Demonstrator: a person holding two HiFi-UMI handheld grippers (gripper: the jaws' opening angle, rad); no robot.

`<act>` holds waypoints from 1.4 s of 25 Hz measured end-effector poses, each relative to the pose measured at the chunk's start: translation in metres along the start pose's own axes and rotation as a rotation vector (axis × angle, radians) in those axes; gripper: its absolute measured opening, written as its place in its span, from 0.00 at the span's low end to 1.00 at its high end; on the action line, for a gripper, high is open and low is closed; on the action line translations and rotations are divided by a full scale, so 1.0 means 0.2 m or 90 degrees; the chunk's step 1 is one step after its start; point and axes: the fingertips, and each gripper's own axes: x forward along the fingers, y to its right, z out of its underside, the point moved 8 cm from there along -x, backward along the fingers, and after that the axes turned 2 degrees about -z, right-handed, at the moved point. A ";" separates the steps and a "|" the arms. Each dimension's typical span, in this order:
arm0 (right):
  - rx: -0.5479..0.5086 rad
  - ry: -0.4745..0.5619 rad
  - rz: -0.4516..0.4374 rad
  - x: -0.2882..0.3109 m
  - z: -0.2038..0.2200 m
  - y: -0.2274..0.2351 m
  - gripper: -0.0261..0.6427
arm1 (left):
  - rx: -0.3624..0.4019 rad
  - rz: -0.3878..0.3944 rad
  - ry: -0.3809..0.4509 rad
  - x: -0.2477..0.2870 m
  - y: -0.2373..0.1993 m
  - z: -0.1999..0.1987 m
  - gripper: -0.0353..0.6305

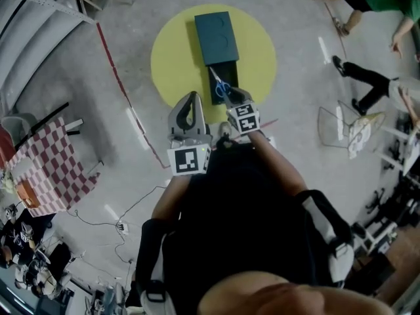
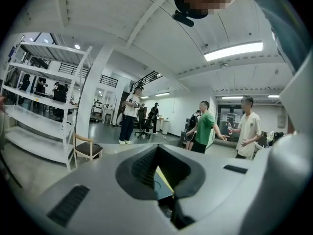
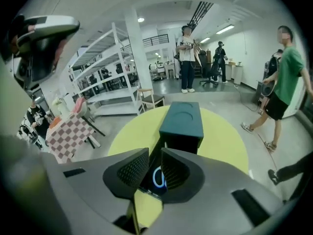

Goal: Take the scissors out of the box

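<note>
A dark teal box (image 1: 216,37) lies on the round yellow table (image 1: 170,58), its inner tray (image 1: 226,71) pulled out toward me. Scissors (image 1: 220,86) with blue handles lie in that tray. My right gripper (image 1: 233,96) hangs just above the handles, tilted down. In the right gripper view its jaws (image 3: 154,166) stand apart, and a blue handle loop (image 3: 157,178) shows in the gap without touching the pads. The box (image 3: 182,119) lies beyond. My left gripper (image 1: 191,95) hovers at the table's near edge, left of the tray, its jaws closed together and empty (image 2: 157,153).
A red-checked table (image 1: 49,166) stands at the left. A red tape line (image 1: 121,87) crosses the floor beside the yellow table. A wire chair (image 1: 335,126) and several people (image 1: 367,77) are at the right. Cables (image 1: 125,215) lie on the floor near my feet.
</note>
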 end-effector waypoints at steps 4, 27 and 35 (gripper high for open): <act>-0.009 -0.085 0.008 0.18 0.07 0.02 0.15 | -0.004 0.001 -0.009 0.03 -0.04 0.02 0.04; 0.076 -0.339 0.008 0.59 0.30 0.08 0.19 | -0.021 -0.009 -0.039 0.12 -0.18 0.07 0.04; -0.015 -0.343 0.072 0.61 0.27 0.11 0.19 | -0.025 -0.021 -0.040 0.10 -0.19 0.06 0.04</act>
